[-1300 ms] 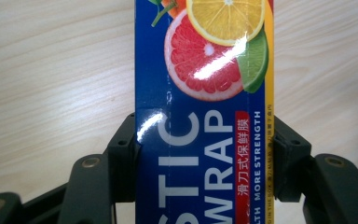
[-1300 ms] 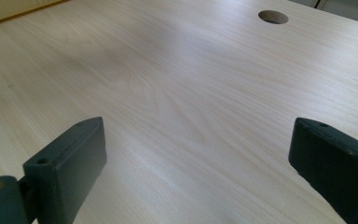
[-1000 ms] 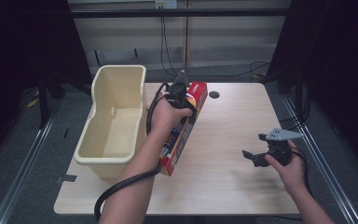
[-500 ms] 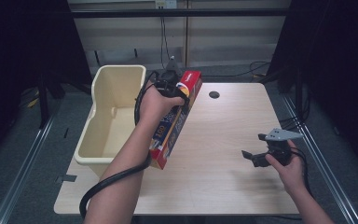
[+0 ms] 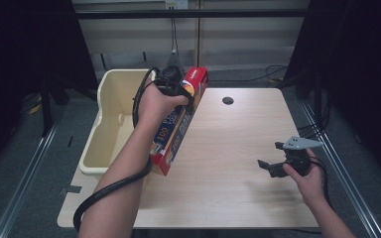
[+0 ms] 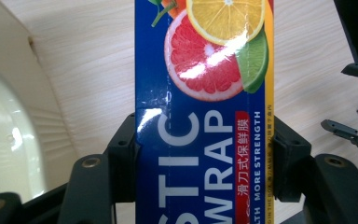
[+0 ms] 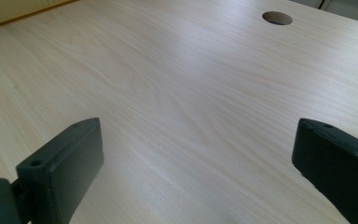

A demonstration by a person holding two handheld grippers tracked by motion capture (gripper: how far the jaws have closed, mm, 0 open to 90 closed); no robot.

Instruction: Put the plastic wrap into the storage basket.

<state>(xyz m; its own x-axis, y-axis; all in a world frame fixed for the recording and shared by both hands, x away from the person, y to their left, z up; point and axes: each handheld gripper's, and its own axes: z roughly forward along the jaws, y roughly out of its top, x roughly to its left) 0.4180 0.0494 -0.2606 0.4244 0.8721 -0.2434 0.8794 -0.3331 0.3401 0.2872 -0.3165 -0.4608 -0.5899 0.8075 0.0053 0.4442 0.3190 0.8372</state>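
Left hand-held gripper (image 6: 200,144) clamping plastic wrap box (image 6: 200,93) sideways, box between pads

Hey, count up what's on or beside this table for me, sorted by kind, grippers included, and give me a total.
Plastic wrap box, clamped in the left gripper: 1
Cream bin at the table's left edge: 1
Grippers, left gripper and right gripper, its jaws open over the table: 2
Total: 4

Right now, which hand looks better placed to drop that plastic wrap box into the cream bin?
Probably the left. Its gripper already clamps the plastic wrap box right beside the cream bin. The right gripper sits open and empty, far across the table.
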